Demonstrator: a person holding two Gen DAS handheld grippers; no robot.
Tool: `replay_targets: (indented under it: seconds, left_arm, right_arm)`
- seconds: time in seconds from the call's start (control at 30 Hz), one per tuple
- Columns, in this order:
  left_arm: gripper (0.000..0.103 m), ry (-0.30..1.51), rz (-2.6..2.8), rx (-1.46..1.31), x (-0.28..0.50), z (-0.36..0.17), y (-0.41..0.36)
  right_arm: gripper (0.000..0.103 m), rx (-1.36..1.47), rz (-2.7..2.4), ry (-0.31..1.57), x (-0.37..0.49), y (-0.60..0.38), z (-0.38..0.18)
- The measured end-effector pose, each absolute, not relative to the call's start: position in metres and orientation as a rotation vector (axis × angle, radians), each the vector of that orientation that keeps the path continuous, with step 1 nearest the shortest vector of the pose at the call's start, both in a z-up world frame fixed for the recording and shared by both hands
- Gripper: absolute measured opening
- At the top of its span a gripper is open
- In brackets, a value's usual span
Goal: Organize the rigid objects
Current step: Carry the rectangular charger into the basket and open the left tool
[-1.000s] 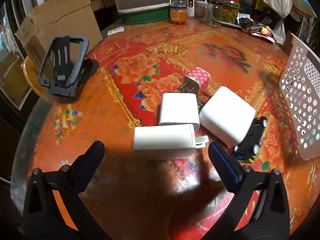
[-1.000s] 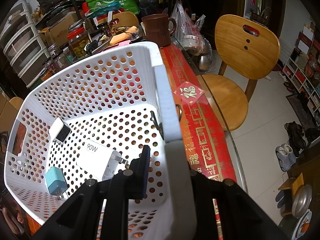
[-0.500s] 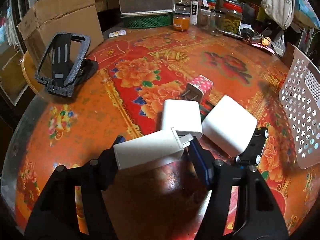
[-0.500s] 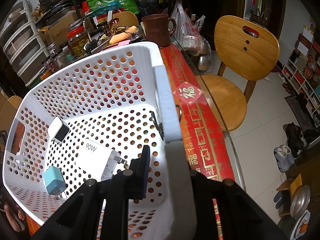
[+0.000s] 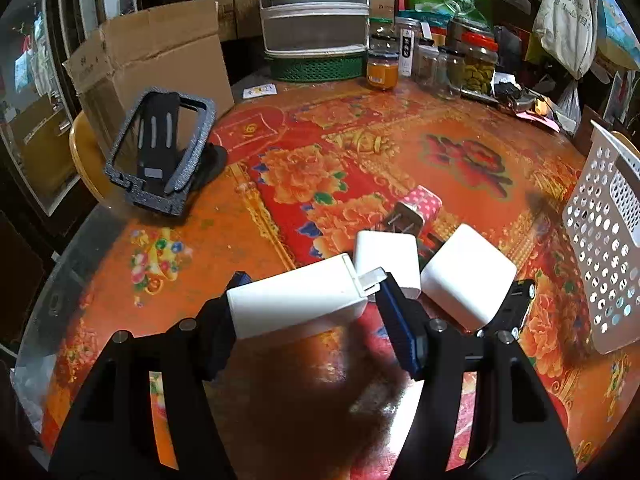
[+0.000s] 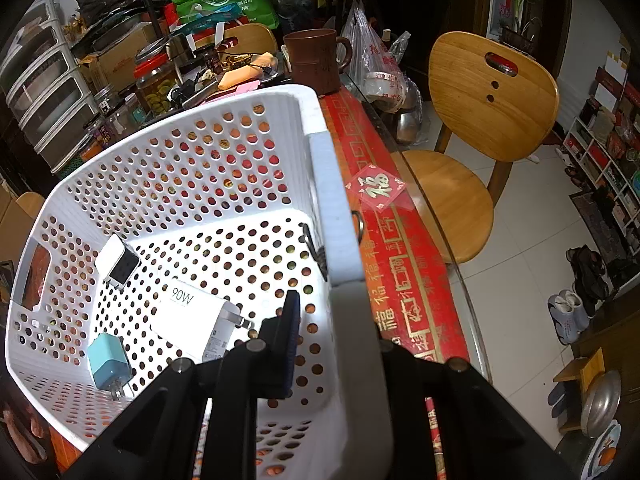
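Observation:
My left gripper is shut on a long white charger and holds it tilted above the red tablecloth. Beyond it lie two more white chargers, a pink plug and a black toy car. My right gripper is shut on the near wall of the white perforated basket. Inside the basket lie a 90W white charger, a light blue plug and a small white and black charger.
A black phone stand stands at the table's left. A cardboard box, stacked containers and jars line the far edge. The basket's side shows at the right. A wooden chair and brown mug are beyond the basket.
My left gripper closed on the long white charger and lifted it off the table, tilting it. The right gripper kept its hold on the basket wall.

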State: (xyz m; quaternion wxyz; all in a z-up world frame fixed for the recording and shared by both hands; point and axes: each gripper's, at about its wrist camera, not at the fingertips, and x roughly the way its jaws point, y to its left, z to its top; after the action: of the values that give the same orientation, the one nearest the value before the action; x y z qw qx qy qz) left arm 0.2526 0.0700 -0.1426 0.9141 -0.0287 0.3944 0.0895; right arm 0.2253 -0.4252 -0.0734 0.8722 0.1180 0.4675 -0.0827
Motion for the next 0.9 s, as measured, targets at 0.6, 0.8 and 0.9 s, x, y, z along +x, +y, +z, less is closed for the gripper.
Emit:
replay_targets:
  seconds: [0.6, 0.8, 0.9]
  left_arm:
    - [0.062, 0.69, 0.151, 0.023, 0.253, -0.053, 0.021]
    - [0.062, 0.65, 0.114, 0.055, 0.256, -0.021, -0.018]
    - [0.062, 0.638, 0.095, 0.079, 0.258, -0.007, -0.04]
  right_arm:
    - [0.018, 0.256, -0.168, 0.975, 0.225, -0.424, -0.073]
    - [0.018, 0.256, -0.167, 0.974, 0.225, -0.424, -0.073]
    - [0.018, 0.256, -0.167, 0.974, 0.225, -0.424, -0.073]
